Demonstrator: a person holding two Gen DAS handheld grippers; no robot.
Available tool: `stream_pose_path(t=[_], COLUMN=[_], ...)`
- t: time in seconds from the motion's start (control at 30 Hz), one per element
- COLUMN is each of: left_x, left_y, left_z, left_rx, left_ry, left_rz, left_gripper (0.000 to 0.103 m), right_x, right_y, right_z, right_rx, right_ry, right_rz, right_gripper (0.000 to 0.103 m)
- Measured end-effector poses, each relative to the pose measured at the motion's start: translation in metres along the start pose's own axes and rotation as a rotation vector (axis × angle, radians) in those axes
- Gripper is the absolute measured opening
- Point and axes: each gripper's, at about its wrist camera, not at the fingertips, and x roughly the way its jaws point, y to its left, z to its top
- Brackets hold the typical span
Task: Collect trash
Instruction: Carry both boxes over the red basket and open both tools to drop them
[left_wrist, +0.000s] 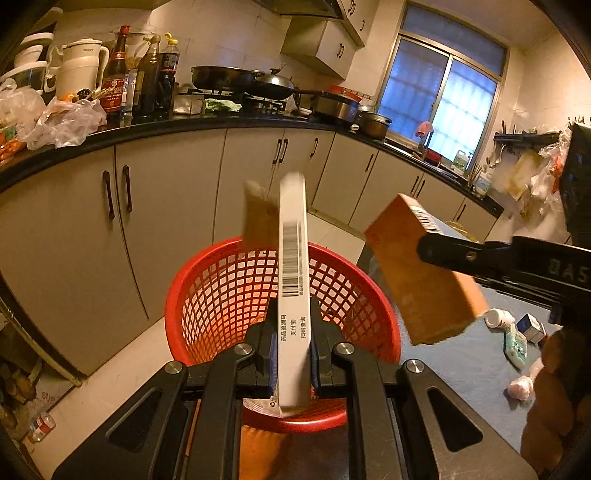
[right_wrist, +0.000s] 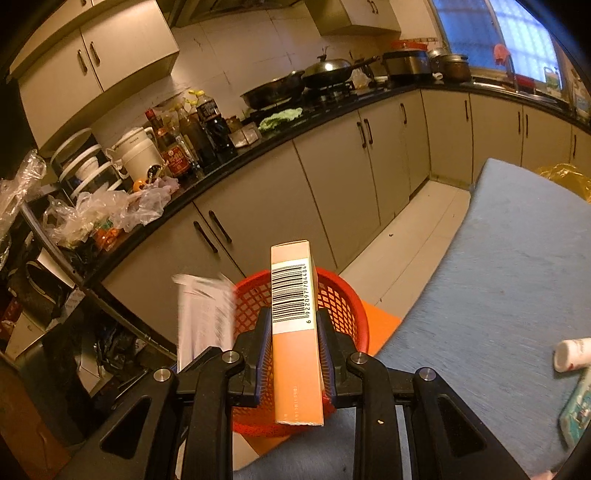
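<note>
Fingers of the left gripper (left_wrist: 293, 354) clamp a thin white box (left_wrist: 293, 295); those of the right gripper (right_wrist: 295, 354) pinch an orange box (right_wrist: 295, 354). Both boxes hang over the red basket (left_wrist: 207, 295), not yet dropped. Still left on the table (right_wrist: 498, 277), to the right: a white bottle (left_wrist: 496, 318), a small blue-and-white box (left_wrist: 530, 326) and a teal packet (left_wrist: 516, 345).

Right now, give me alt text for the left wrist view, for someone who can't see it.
The left gripper holds a thin white box upright in its jaws above a red mesh basket. From the right, the right gripper brings an orange box toward the basket. Behind are kitchen cabinets and a cluttered black counter.
</note>
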Motion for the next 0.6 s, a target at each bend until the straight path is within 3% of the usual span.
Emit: stream_pose_path(t=[0.47, 0.53, 0.6], left_x=[0.010, 0.011, 0.010], left_y=[0.008, 0.009, 0.009], left_z=[0.003, 0.004, 0.005], left_rx=[-0.003, -0.010, -0.013], left_ry=[0.021, 0.024, 0.027], left_rz=[0.022, 0.024, 0.022], left_gripper=[0.012, 0.013, 0.013], right_x=[0.035, 0.032, 0.025], right_y=[-0.001, 0.001, 0.002], right_z=[0.002, 0.002, 0.002], right_rx=[0.005, -0.001, -0.013], right_ry=[0.053, 0.047, 0.027], right_rz=[0.008, 0.015, 0.001], right_gripper=[0.029, 0.041, 0.042])
